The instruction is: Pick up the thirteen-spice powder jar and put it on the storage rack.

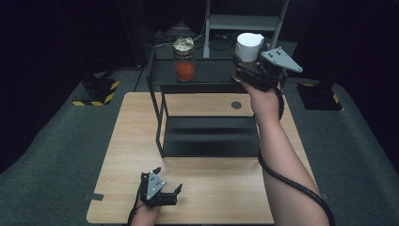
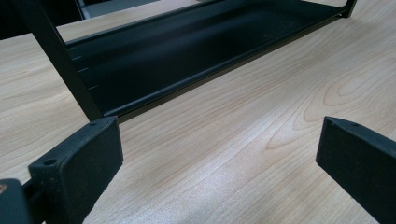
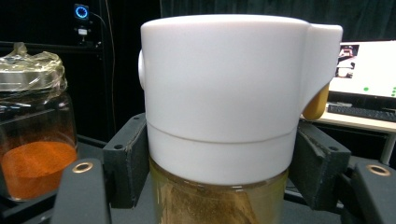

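Right tool [image 1: 245, 71] pinching white-capped glass spice jar [image 3: 219, 121] just under cap; rigid, smooth, breakable, modest weight; left tool [image 1: 165, 184] spread, idle.

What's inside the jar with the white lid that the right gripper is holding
Through the glass below the white lid, the jar holds a brownish-yellow powder. The lid hides how high it reaches.

Two jars [image 1: 184, 59] [image 1: 248, 49], one black shelf rack [image 1: 157, 113], two tools [image 1: 165, 191] [image 1: 242, 70].

Black grippers [image 1: 164, 192], grey triangular screw-dotted plates, thick ribbed black cable, blocky black fingers [image 2: 74, 170], bare forearms
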A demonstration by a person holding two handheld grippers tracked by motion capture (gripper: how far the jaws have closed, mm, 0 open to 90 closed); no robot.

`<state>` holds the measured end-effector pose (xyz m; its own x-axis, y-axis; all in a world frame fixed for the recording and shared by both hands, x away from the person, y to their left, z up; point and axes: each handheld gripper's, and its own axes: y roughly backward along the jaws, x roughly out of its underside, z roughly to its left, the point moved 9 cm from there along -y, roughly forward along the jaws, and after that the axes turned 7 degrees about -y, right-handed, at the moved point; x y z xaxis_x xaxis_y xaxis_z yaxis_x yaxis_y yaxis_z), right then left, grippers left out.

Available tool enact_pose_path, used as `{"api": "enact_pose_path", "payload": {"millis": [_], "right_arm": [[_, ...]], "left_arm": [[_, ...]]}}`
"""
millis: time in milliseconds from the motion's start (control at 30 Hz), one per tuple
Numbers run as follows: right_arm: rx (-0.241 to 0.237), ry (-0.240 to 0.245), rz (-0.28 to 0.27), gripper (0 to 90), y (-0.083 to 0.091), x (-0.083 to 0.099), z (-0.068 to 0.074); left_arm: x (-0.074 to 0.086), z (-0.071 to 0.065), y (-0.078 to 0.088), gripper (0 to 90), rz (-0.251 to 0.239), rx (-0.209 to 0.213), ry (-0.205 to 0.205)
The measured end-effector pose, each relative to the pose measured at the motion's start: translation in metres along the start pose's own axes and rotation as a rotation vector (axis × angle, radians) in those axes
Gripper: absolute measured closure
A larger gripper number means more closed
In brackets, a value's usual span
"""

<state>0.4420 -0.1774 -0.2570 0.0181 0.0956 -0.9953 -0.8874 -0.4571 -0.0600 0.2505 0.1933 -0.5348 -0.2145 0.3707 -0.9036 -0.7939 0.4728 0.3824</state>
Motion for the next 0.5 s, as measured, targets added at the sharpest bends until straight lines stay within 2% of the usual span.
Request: {"api": "enact_pose_path", "payload": {"millis": [167, 500], "right_arm": [[0.000, -0.014, 0.002, 28.9, -0.0034, 0.0000, -0.0022], [0.004, -0.006, 0.013, 27.0, -0.0038, -0.0002, -0.0013]], "left_arm": [[0.0005, 0.0004, 0.0004, 0.8, -0.004, 0.000, 0.006], [0.0006, 0.0007, 0.0004, 0.8, -0.005, 0.003, 0.006]]}}
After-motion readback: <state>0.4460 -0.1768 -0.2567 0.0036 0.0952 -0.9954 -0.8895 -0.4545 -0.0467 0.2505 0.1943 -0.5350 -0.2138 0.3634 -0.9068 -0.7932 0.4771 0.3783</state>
